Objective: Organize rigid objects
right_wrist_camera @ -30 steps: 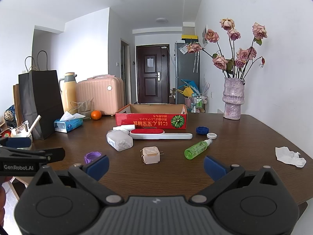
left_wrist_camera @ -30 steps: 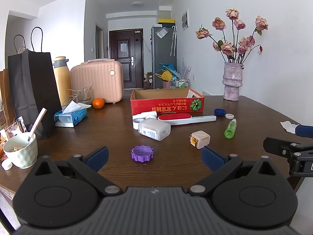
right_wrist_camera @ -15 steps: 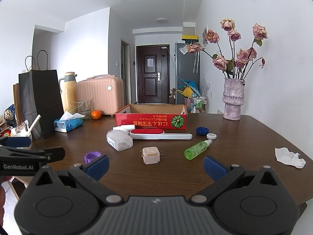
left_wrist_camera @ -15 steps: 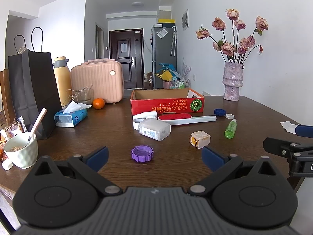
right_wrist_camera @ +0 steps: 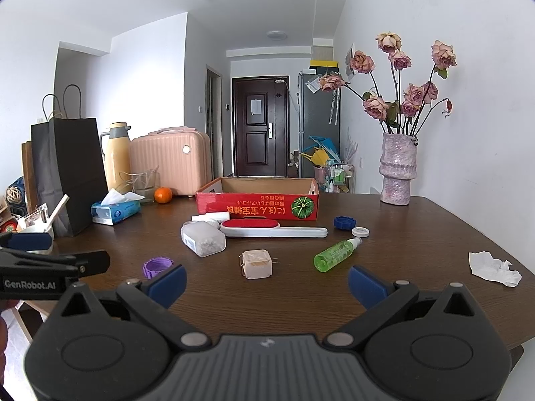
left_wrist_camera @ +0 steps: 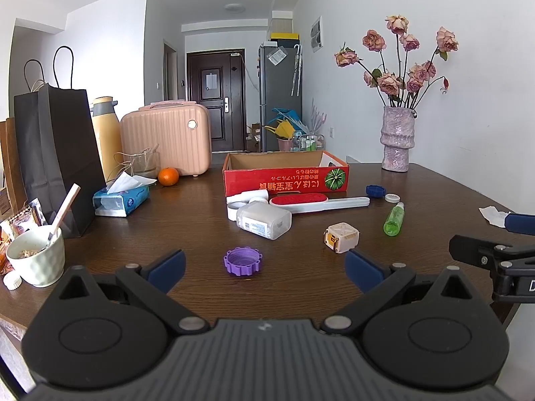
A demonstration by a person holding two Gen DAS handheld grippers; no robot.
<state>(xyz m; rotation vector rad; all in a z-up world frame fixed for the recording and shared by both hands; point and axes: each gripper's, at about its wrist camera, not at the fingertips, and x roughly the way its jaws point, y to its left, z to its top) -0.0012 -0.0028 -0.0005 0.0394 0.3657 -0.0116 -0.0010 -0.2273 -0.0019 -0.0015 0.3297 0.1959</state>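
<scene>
We hold the left gripper (left_wrist_camera: 264, 264) and right gripper (right_wrist_camera: 266, 279) low over the dark wooden tabletop (right_wrist_camera: 418, 234), jaws spread, empty. Purple ribbed plastic cap (left_wrist_camera: 242, 261), cream cube charger (right_wrist_camera: 256, 263) lie ahead, near the red cardboard box (right_wrist_camera: 257, 205).

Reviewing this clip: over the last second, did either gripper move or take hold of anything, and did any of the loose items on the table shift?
No visible change. The left gripper and right gripper both hang open and empty over the near table edge, as before. The purple cap, white cube, green bottle, lint brush and red box lie where they were.
</scene>
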